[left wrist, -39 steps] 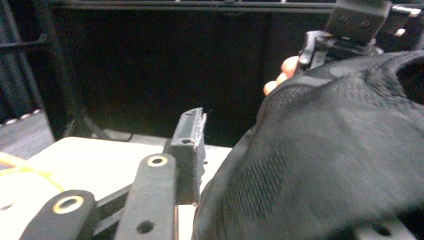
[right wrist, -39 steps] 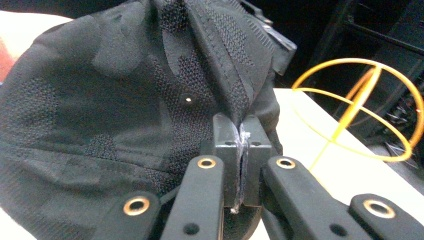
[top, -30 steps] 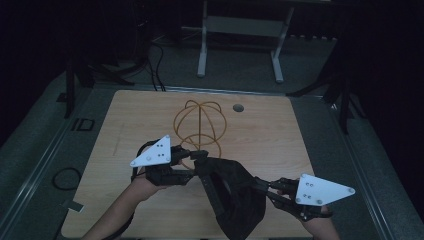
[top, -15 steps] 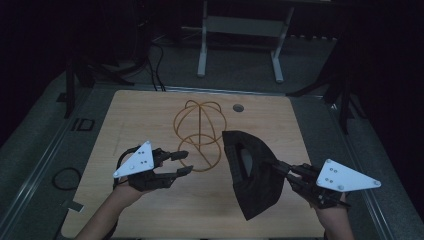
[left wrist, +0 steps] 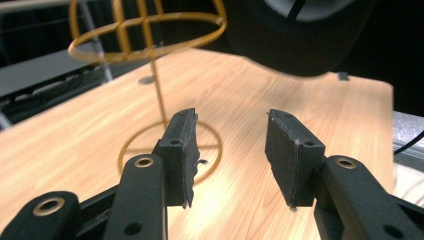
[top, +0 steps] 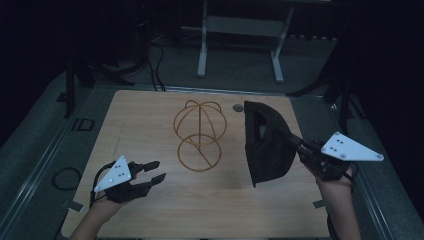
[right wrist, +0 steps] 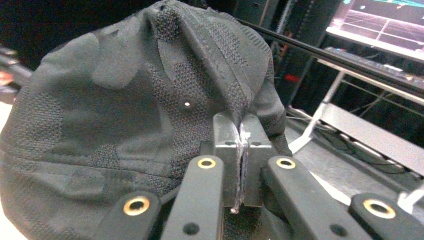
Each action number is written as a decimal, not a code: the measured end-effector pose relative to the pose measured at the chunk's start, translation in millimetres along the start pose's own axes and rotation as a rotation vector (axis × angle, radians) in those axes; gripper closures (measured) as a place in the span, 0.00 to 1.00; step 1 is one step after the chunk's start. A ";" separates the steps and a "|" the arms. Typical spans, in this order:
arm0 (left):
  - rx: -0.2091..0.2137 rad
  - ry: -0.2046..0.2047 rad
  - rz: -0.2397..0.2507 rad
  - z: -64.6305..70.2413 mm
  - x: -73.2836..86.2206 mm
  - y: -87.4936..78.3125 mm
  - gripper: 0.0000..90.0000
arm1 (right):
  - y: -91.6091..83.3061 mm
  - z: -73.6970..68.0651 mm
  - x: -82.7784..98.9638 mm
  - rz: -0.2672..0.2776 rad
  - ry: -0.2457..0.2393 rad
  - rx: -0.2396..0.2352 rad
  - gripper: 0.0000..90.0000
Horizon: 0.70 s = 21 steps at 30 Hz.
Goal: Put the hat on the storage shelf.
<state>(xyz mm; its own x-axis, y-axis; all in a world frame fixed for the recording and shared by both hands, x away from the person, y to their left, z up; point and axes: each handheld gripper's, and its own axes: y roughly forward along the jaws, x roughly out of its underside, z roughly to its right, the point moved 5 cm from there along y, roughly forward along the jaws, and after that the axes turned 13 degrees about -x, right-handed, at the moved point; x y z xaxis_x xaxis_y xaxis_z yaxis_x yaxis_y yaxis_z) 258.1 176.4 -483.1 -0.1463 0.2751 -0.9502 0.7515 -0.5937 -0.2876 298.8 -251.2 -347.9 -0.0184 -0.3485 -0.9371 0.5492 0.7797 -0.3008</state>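
A big wooden table (top: 150,125) sits in the middle of the high view, with dark floor all around it. Past its far edge, at the top of the frame, stands a grey metal stand (top: 240,40).

On the right half of the table, a black cap (top: 265,145) hangs in the air, held up on its side. The right gripper (top: 295,142) has its two jaws pressed tight together on a fold of the cap's cloth. In the right gripper view the cap (right wrist: 125,115) takes up most of the left and middle of the frame, with the pinched jaws at the bottom centre.

In the middle of the table stands a gold wire stand (top: 199,135), with a round ball shape on top and a ring at its foot. It is just left of the cap and not touching it.

At the lower left is the left gripper (top: 152,170). Its jaws are apart with nothing between them, low over the table and pointing toward the wire stand.

A small dark round spot (top: 238,107) lies near the table's far edge.
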 end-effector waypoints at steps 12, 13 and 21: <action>-0.054 -0.076 -0.047 -7.9 47.7 -10.5 0.56 | 23.0 30.4 -35.0 -0.005 -0.020 0.058 0.99; -0.057 -0.084 -0.047 -8.4 50.4 -11.2 0.56 | 25.1 32.2 -38.7 -0.002 -0.020 0.055 0.99; -0.116 -0.132 -0.090 -17.5 73.4 -12.3 0.28 | 46.6 42.7 -64.3 -0.003 -0.029 0.058 0.99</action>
<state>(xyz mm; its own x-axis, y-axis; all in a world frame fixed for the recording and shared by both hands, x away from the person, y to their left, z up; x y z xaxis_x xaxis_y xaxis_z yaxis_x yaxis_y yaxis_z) 249.4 217.1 -547.2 -0.2935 0.2165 -0.9311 0.7996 -0.4783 -0.3632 361.3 -214.7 -294.1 0.0041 -0.3665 -0.9304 0.5970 0.7473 -0.2917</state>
